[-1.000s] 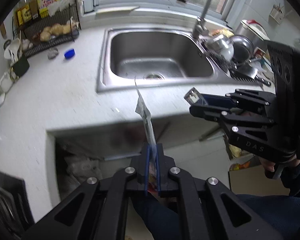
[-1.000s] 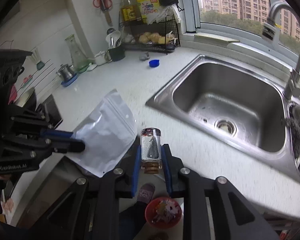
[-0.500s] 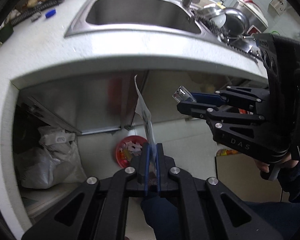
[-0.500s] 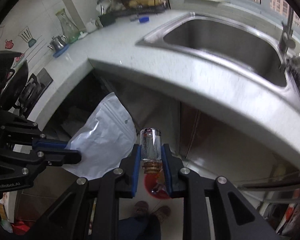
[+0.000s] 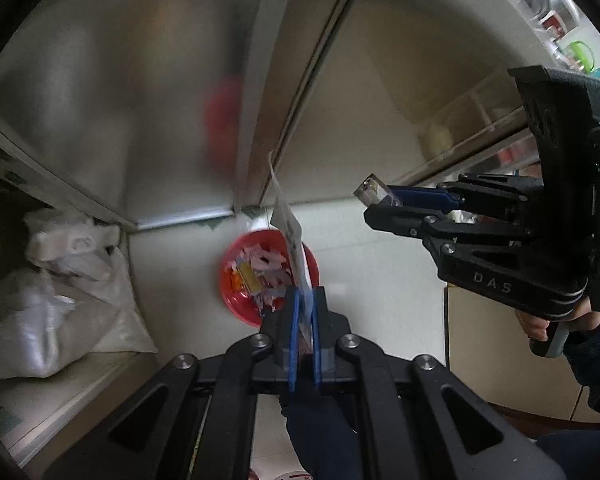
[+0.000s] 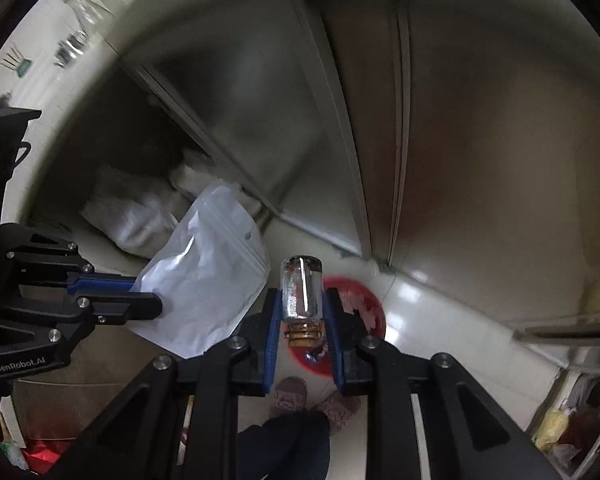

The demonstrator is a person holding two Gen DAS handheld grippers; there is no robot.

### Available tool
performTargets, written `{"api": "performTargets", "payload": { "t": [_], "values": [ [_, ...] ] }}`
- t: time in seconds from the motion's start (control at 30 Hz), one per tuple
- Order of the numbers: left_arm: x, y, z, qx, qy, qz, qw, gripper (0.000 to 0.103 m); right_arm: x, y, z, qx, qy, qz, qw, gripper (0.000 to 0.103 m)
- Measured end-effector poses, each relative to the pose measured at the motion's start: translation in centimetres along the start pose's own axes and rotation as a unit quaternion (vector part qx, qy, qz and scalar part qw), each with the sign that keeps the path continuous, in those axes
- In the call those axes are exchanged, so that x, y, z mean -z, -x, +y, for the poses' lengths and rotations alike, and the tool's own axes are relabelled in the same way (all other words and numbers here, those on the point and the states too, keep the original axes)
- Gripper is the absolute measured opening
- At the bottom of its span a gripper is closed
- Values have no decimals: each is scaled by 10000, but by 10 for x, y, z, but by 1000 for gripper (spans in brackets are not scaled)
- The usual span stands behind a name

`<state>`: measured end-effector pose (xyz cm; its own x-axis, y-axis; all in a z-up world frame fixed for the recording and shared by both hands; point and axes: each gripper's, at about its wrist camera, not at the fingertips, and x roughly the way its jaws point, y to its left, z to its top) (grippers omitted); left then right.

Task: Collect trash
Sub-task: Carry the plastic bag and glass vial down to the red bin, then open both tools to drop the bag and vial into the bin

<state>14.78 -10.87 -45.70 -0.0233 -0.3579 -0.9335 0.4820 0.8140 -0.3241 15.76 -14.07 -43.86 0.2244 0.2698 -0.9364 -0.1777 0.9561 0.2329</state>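
My left gripper (image 5: 305, 300) is shut on a flat white plastic pouch (image 5: 290, 236), seen edge-on; the right wrist view shows its broad face (image 6: 208, 280). My right gripper (image 6: 302, 308) is shut on a small clear glass bottle (image 6: 302, 292) with a gold threaded neck; it also shows in the left wrist view (image 5: 374, 190). Both are held above a red trash bin (image 5: 236, 296) on the floor, filled with paper scraps. In the right wrist view the bin (image 6: 374, 312) lies just beyond the bottle.
Steel cabinet doors (image 5: 140, 100) stand behind the bin under the counter. White sacks (image 5: 52, 304) lie in the open cabinet at left. A person's slippered feet (image 6: 292, 394) stand on the tiled floor. Storage shelves (image 5: 480, 128) are at right.
Both grippers have dropped from counter height down toward the floor, still holding the pouch and bottle. The sink and countertop have left view; the red bin is now close below.
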Motion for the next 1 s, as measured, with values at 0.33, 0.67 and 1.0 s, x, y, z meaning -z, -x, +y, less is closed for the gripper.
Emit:
{"api": "performTargets", "payload": {
  "t": [0.33,0.67,1.0],
  "values": [
    [25,-157,39,20,229,333,9992,5,51,-145,-40,-153,-417,457,9980,20],
    [43,-276,61,111,292,619,9976,5,91,-235,-70,-211,-540,727,9957,20],
    [49,-320,79,38,215,803,9965,5,110,-273,-86,-351,-578,831,9942,20]
  ]
}}
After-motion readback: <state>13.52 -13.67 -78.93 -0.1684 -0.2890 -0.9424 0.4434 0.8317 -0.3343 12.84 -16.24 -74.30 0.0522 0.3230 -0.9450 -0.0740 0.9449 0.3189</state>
